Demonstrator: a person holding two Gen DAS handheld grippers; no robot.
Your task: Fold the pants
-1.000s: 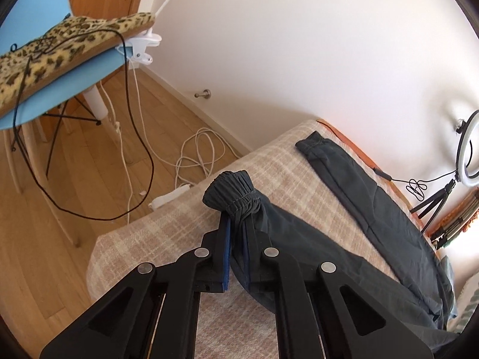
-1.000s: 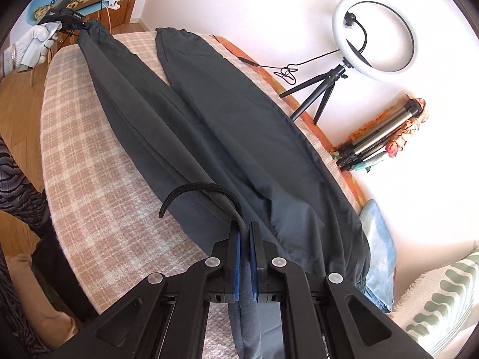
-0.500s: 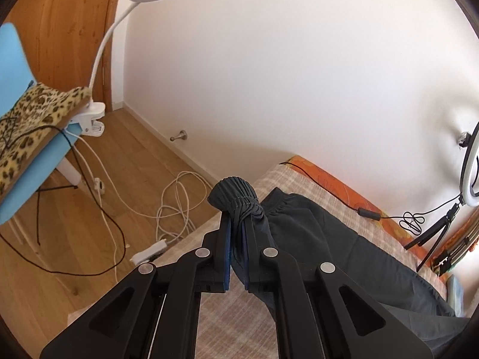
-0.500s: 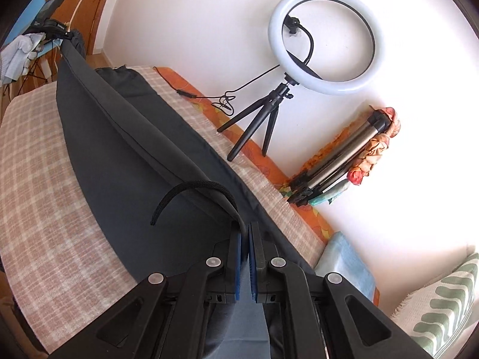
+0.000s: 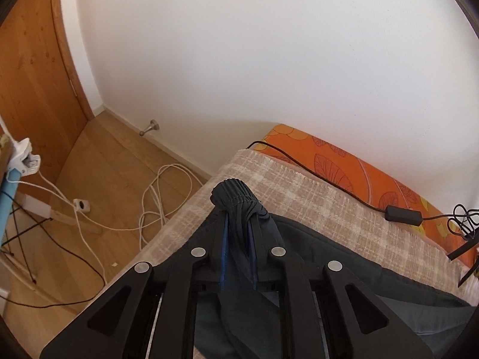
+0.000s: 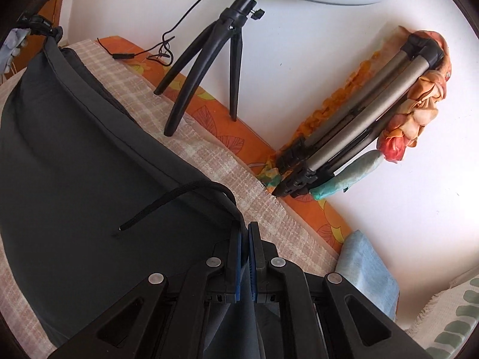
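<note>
The dark grey pants (image 6: pixel 89 164) lie on a beige plaid blanket (image 6: pixel 209 161) over the bed. My left gripper (image 5: pixel 238 227) is shut on the bunched elastic cuff (image 5: pixel 233 193) of one leg, held above the other leg (image 5: pixel 344 266) near the bed's far corner. My right gripper (image 6: pixel 245 233) is shut on the waistband edge, with the black drawstring (image 6: pixel 179 197) looping out to the left. In the right wrist view the left gripper (image 6: pixel 42 25) shows far off at the upper left, holding the lifted leg's end.
A ring light on a black tripod (image 6: pixel 215 45) stands on the orange sheet (image 5: pixel 359 167) by the wall, its cable and switch (image 5: pixel 404 217) on the blanket. A folded silver tripod (image 6: pixel 359 119), blue cloth (image 6: pixel 368 278), white cords on the wooden floor (image 5: pixel 158 197).
Both grippers carried the lifted pant leg toward the wall, over the other leg. The near leg has been folded across, and the cameras now face the wall side of the bed.
</note>
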